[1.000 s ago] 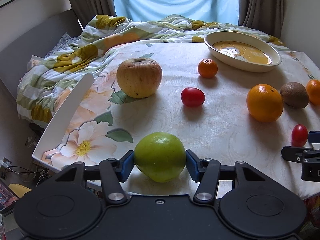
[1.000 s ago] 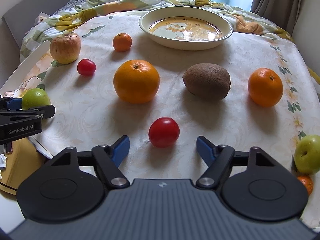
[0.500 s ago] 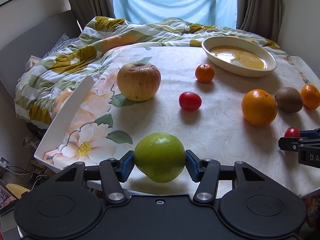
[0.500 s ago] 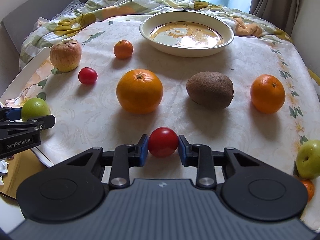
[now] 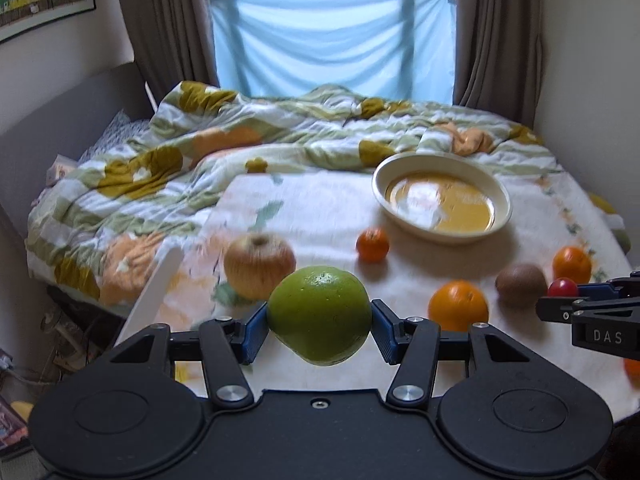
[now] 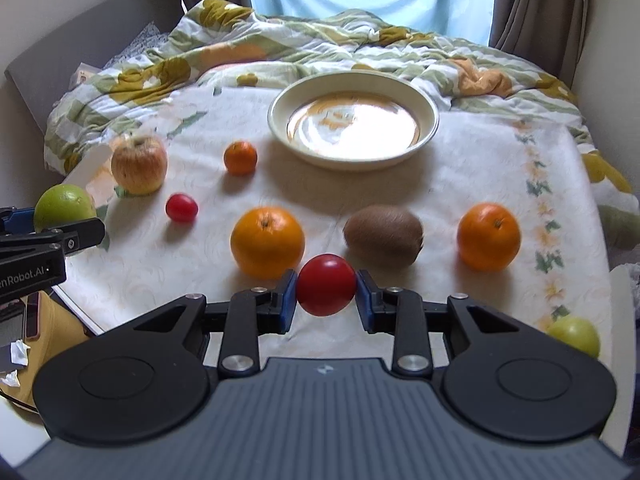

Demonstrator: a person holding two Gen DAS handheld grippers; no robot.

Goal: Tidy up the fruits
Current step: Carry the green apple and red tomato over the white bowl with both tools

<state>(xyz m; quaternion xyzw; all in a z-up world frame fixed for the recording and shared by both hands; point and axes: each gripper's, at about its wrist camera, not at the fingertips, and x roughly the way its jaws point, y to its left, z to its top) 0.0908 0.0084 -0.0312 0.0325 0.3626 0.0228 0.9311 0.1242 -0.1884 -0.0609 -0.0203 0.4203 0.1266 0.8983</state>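
My left gripper (image 5: pixel 320 328) is shut on a green apple (image 5: pixel 319 316) and holds it above the table's front left. It also shows at the left of the right wrist view (image 6: pixel 64 206). My right gripper (image 6: pixel 326 294) is shut on a red tomato (image 6: pixel 326 285), lifted above the table; it shows in the left wrist view (image 5: pixel 563 287). A cream bowl (image 6: pixel 424 108) with an orange inside stands at the back of the table.
On the flowered tablecloth (image 6: pixel 480 160) lie a yellow-red apple (image 6: pixel 139 164), a small mandarin (image 6: pixel 240 157), a second tomato (image 6: pixel 181 207), two oranges (image 6: pixel 267 241) (image 6: pixel 489 237), a kiwi (image 6: pixel 383 235) and another green apple (image 6: pixel 575 335). A rumpled quilt (image 6: pixel 320 44) lies behind.
My right gripper closed on the red tomato and lifted it. My left gripper rose with the green apple, so more of the room shows.
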